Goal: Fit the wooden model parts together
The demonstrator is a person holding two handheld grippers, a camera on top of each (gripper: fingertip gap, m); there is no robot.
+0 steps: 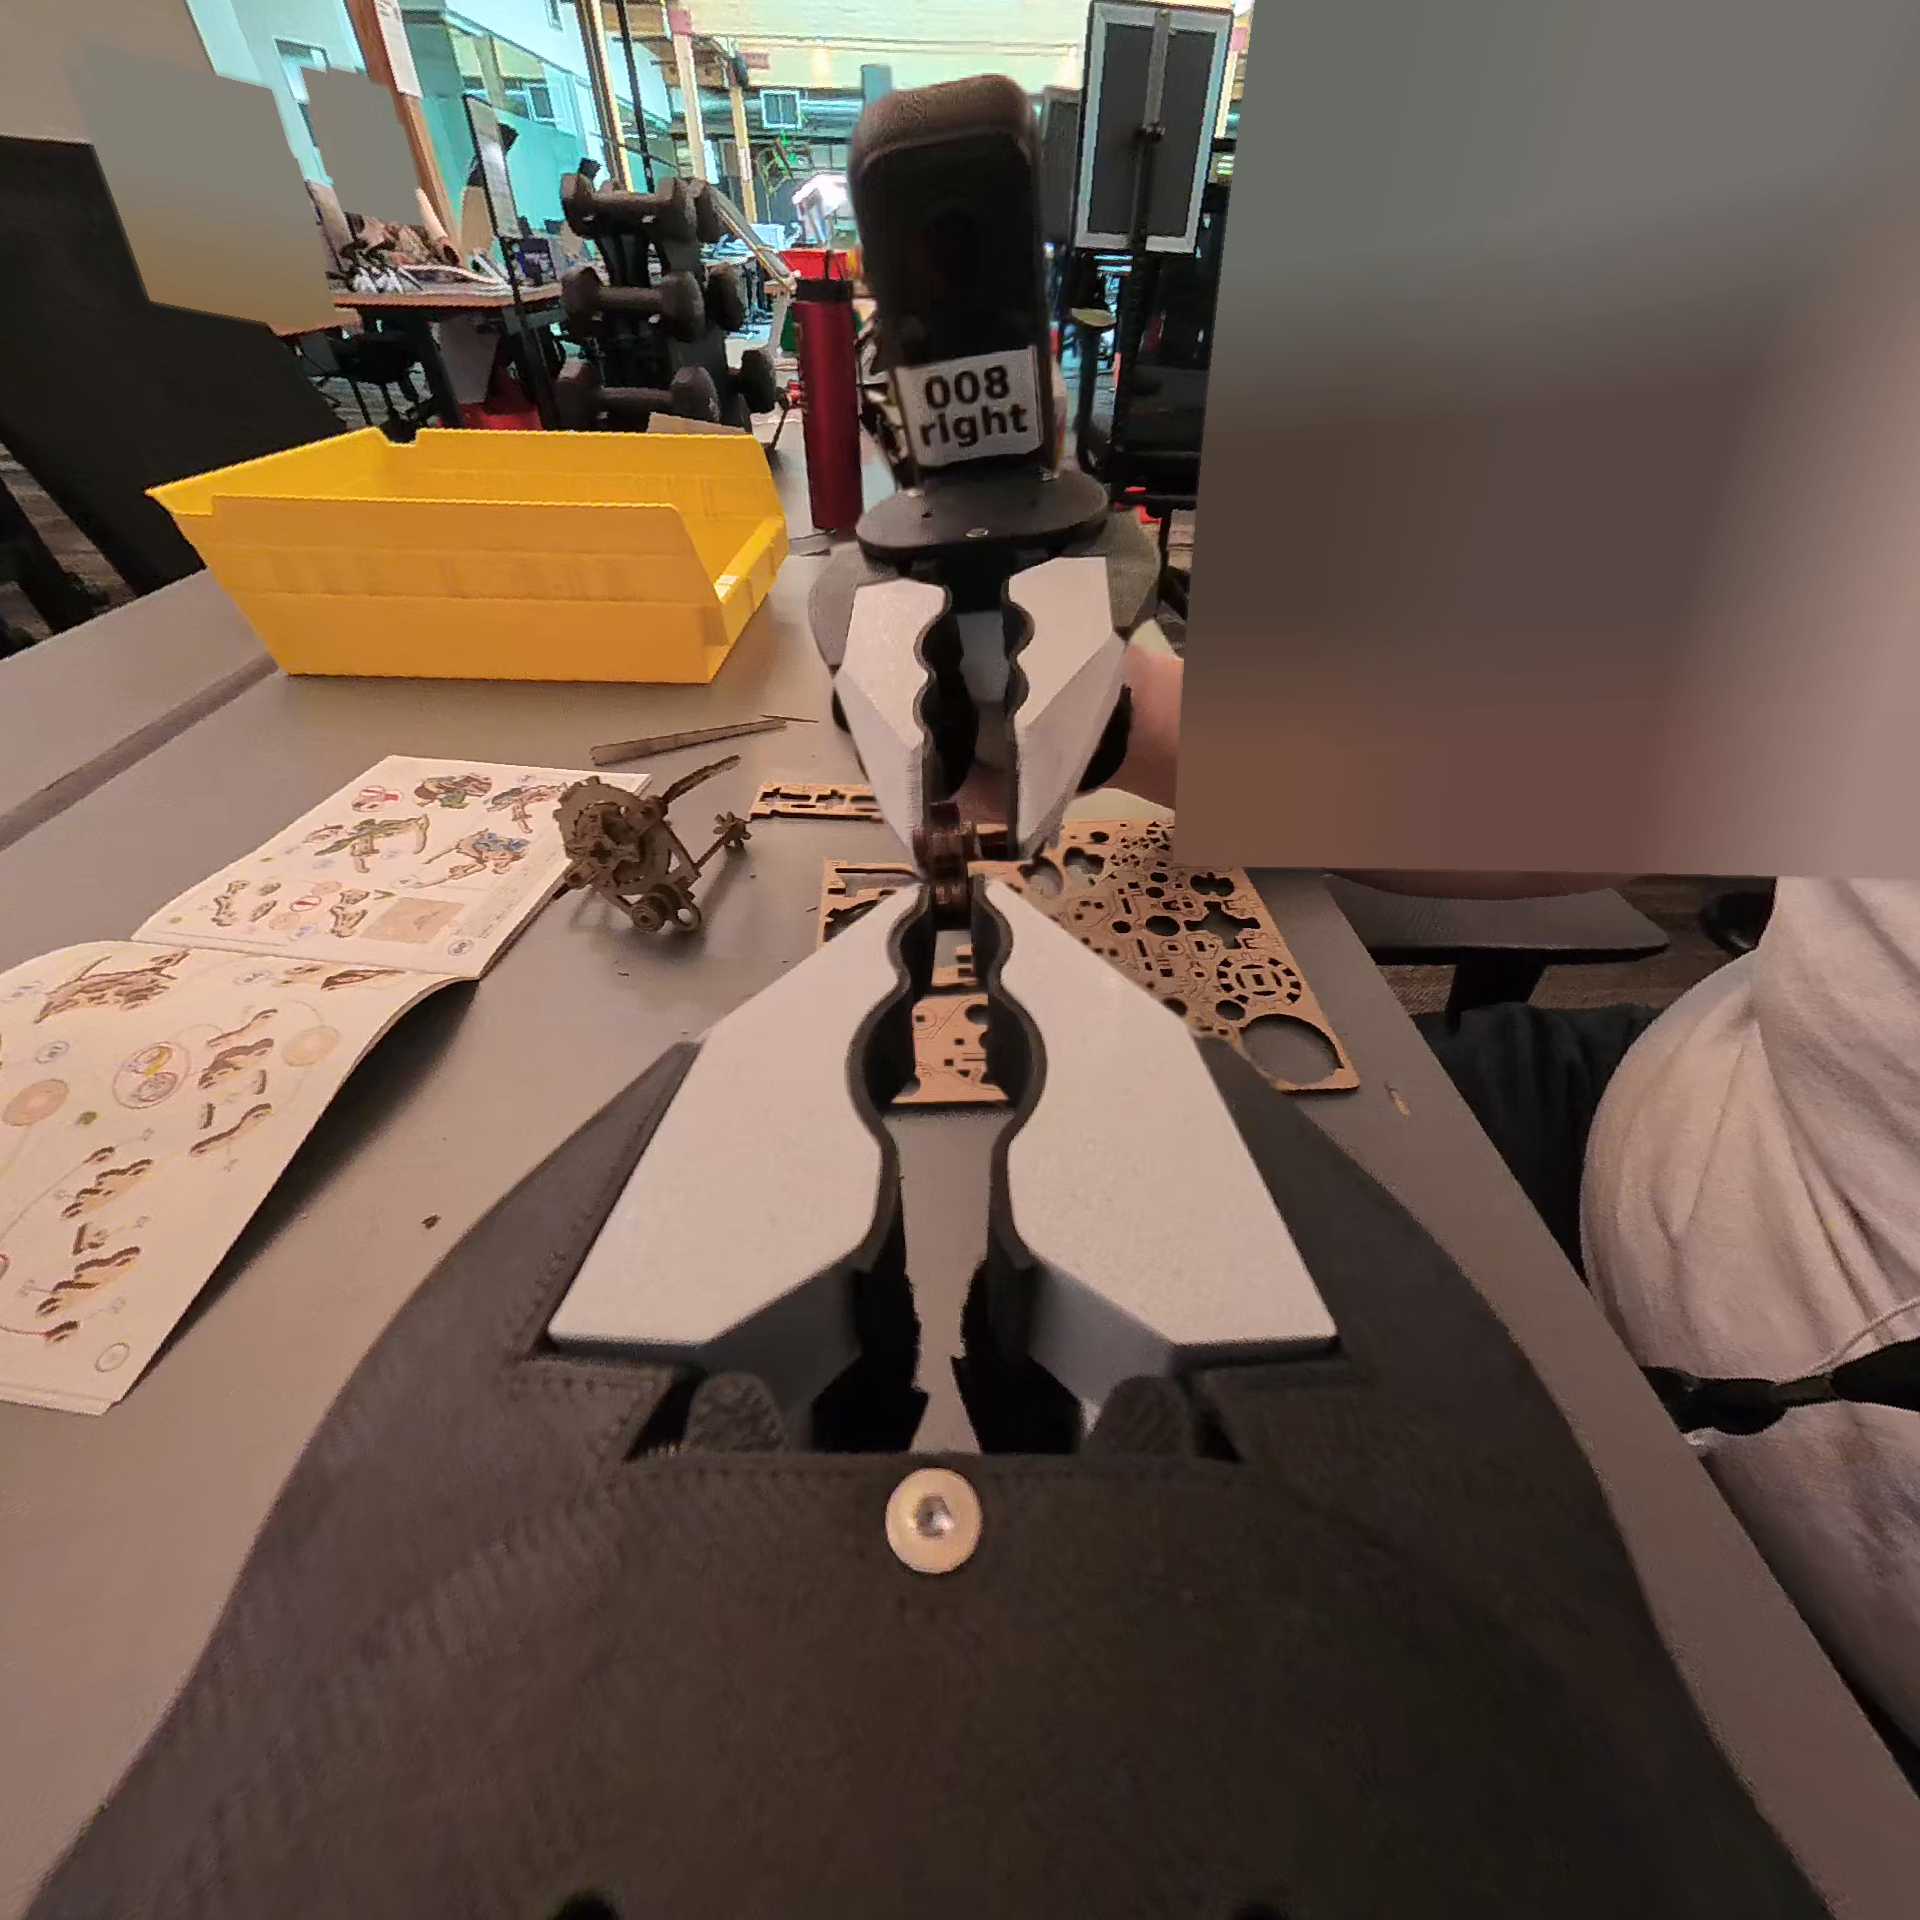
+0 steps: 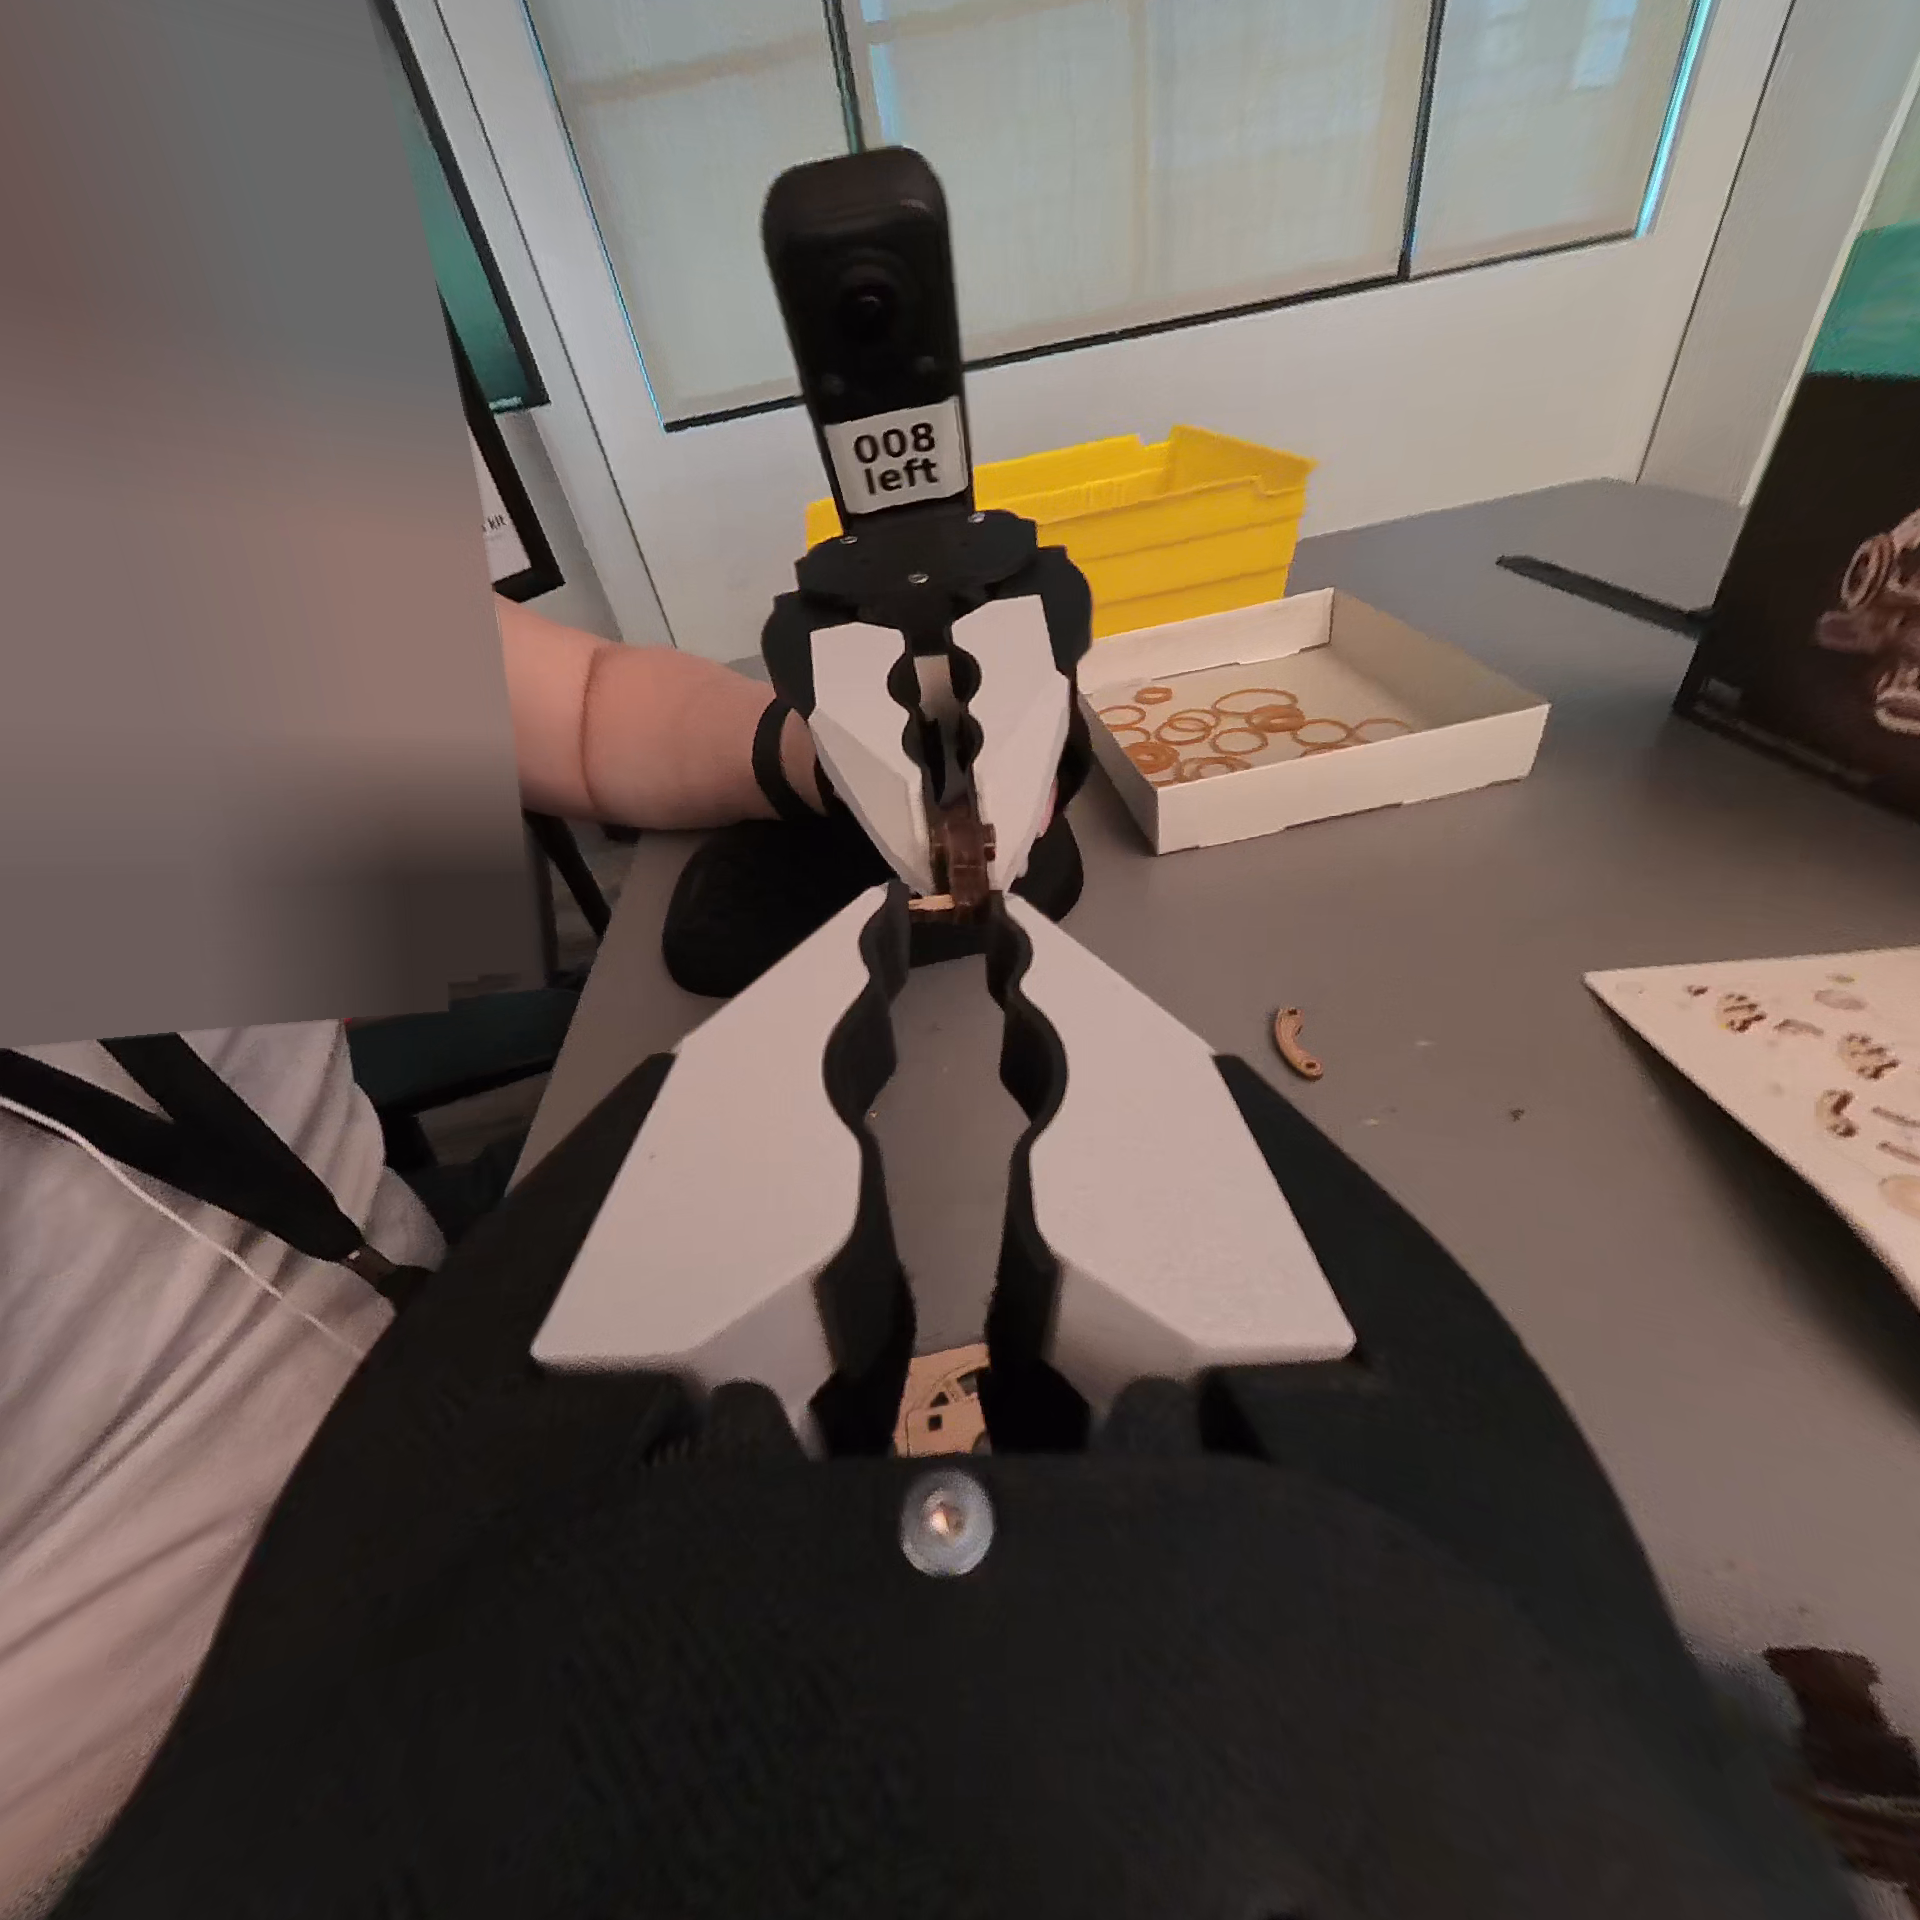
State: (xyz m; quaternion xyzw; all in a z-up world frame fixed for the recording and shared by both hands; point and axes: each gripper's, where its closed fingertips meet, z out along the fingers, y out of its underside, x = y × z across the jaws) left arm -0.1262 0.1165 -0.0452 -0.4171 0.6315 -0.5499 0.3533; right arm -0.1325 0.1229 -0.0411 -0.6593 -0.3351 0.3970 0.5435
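Above the grey table (image 1: 644,1039), in front of the yellow bin (image 1: 488,561), the left gripper (image 1: 948,891) and right gripper (image 2: 948,902) meet tip to tip, each narrowed onto the small wooden part (image 1: 948,847) pinched between them.

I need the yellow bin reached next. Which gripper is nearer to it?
Left. The left gripper sits just before the yellow bin; the right gripper is farther back.
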